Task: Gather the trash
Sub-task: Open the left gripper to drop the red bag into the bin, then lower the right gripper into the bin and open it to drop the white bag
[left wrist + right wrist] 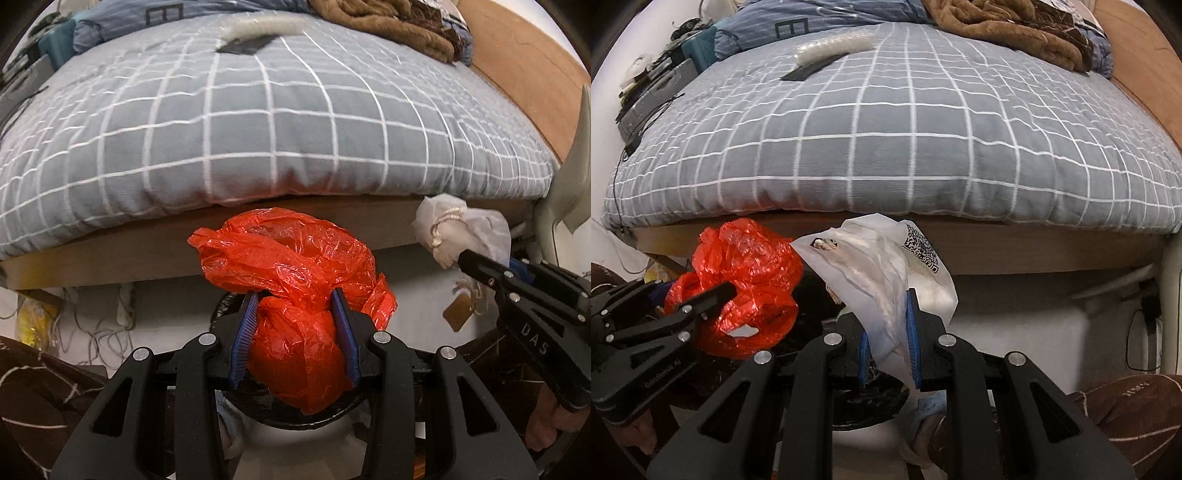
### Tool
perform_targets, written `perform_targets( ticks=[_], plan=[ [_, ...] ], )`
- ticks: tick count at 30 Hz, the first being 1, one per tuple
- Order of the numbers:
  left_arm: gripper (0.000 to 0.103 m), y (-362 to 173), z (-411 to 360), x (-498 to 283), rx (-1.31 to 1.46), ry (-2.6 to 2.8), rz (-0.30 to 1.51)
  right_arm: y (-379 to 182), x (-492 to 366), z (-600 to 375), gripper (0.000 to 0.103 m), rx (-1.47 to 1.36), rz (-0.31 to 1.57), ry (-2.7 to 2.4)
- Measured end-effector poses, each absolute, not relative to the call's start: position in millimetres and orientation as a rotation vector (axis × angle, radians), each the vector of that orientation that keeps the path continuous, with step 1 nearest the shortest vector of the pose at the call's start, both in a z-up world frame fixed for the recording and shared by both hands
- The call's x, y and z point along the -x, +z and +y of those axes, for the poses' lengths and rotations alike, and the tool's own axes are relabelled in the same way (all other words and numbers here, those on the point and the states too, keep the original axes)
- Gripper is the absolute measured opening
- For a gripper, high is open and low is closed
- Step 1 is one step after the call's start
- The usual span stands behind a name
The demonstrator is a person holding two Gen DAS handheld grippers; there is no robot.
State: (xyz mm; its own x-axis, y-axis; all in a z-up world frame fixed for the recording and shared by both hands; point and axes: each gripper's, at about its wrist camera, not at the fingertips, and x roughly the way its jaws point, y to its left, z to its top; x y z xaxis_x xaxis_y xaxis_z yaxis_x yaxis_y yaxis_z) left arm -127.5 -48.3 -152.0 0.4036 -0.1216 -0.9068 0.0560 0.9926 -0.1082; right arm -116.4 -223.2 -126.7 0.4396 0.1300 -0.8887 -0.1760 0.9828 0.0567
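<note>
Between the blue pads of the left gripper (295, 332), one crumpled red plastic bag (295, 280) is pinched. Beside it, the right gripper (888, 332) clamps one white bag (886, 266) bearing a QR code. One grid-patterned bed (905, 129) lies ahead of both.

- The bed (1052, 247) has a wooden frame, and a grey quilt (886, 147) with a white grid covers its top.
- A flat dark strip (809, 68) lies on the quilt toward the far end, with a whitish bubbly roll (834, 46) touching it.
- A rumpled brown blanket (1008, 29) is piled at the far right corner.
- A blue striped pillow (820, 18) lies along the far edge.
</note>
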Motion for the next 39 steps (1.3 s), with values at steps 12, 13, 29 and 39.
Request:
perform_targets(
  ticks=[12,13,29,39],
  plan=[
    [0.041,-161.4,-82.2,115.6,0.032,-0.169,1.185,-131.9,115.9,-266.9,0.016,-0.012,1.11,0.112],
    [0.041,-161.7,-82.6,115.9,0.032,-0.17,1.186,-131.9,116.3,-268.1,0.016,-0.013,1.11,0.111],
    [0.082,-156.6,-69.3,118.1,0.023,-0.146,1.15,-130.2,112.4,-254.8,0.016,0.001,1.11,0.156],
    [0.092,-142.1,-23.8,123.9,0.051,-0.06,1.097,-123.6,107.7,-214.2,0.016,0.041,1.099,0.234]
  ],
)
